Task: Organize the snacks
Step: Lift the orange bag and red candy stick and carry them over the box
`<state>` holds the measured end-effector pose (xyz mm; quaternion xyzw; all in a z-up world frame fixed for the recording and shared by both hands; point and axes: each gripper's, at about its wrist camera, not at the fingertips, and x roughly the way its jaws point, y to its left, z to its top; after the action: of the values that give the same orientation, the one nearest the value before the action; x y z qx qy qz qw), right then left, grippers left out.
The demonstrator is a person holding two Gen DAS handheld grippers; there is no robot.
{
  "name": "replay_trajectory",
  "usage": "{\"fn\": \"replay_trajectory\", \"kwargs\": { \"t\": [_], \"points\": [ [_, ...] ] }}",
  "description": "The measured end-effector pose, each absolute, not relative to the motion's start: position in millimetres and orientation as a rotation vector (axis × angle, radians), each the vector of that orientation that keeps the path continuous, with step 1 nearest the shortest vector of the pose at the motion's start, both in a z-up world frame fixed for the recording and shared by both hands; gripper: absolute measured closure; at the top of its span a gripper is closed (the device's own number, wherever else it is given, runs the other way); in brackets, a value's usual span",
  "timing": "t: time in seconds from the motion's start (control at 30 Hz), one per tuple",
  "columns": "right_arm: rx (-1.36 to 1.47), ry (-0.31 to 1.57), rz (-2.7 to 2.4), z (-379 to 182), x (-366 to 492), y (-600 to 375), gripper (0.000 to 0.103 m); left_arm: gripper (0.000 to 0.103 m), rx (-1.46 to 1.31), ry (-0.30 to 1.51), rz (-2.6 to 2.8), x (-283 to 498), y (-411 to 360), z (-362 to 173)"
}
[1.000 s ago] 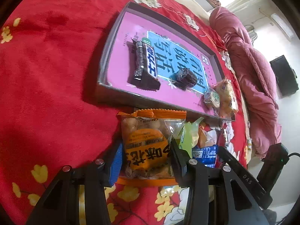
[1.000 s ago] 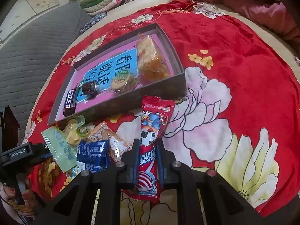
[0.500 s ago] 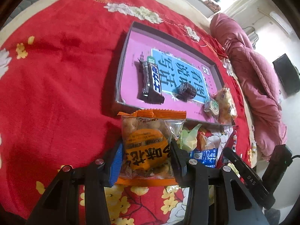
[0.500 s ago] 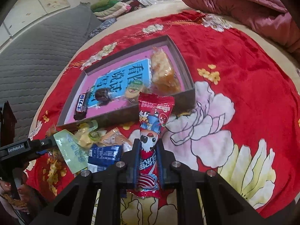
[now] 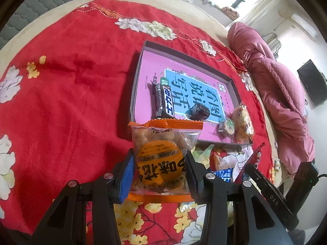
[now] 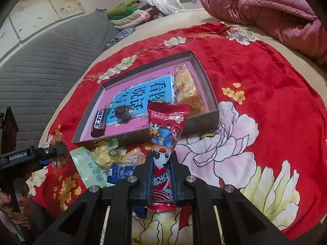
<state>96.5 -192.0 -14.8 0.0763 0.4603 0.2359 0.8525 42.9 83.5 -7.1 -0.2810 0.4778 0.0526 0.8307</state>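
Observation:
My left gripper [image 5: 159, 163] is shut on a clear packet with orange ends [image 5: 163, 134], held up above the red cloth just short of the tray's near wall. My right gripper [image 6: 162, 159] is shut on a red cartoon-print packet [image 6: 166, 122], lifted in front of the tray. The grey tray with a pink floor [image 5: 136, 85] [image 6: 202, 122] holds a dark chocolate bar [image 5: 163, 102], a dark wrapped sweet [image 5: 199, 112], a small green-topped round [image 5: 227, 125] and a clear-wrapped pastry [image 6: 187, 89]. Loose snacks lie between the grippers: a pale green packet [image 6: 90, 167], a blue packet [image 6: 120, 172] and a yellow sweet [image 6: 104, 155].
A red floral cloth [image 5: 71, 102] covers the bed. A pink quilt [image 6: 265, 10] is bunched beyond the tray, and a grey mattress [image 6: 51, 51] lies off to the left. The other hand's gripper body [image 6: 30, 157] shows at the left edge.
Both grippers have risen with their packets still held. The tray and cloth now look farther off, and the red packet's top now overlaps the tray's near wall.

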Motion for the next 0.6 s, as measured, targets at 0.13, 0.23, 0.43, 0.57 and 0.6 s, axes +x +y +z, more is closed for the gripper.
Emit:
{"fn": "replay_trajectory", "kwargs": {
  "t": [0.13, 0.23, 0.43, 0.57, 0.6],
  "points": [
    [0.154, 0.951, 0.507, -11, 95, -190, 0.088, 0.056, -0.594, 1.003, 0.108, 42, 83, -3],
    [0.147, 0.924, 0.514, -7, 94, -189, 0.089, 0.056, -0.591, 0.995, 0.109, 40, 82, 1],
    [0.111, 0.876, 0.529, 1, 90, -184, 0.089, 0.056, -0.574, 0.980, 0.105, 40, 79, 8],
    [0.106, 0.856, 0.541, 4, 90, -182, 0.089, 0.056, -0.564, 0.974, 0.098, 40, 75, 11],
    [0.107, 0.851, 0.543, 5, 89, -181, 0.089, 0.056, -0.560, 0.973, 0.095, 40, 74, 12]
  ]
}}
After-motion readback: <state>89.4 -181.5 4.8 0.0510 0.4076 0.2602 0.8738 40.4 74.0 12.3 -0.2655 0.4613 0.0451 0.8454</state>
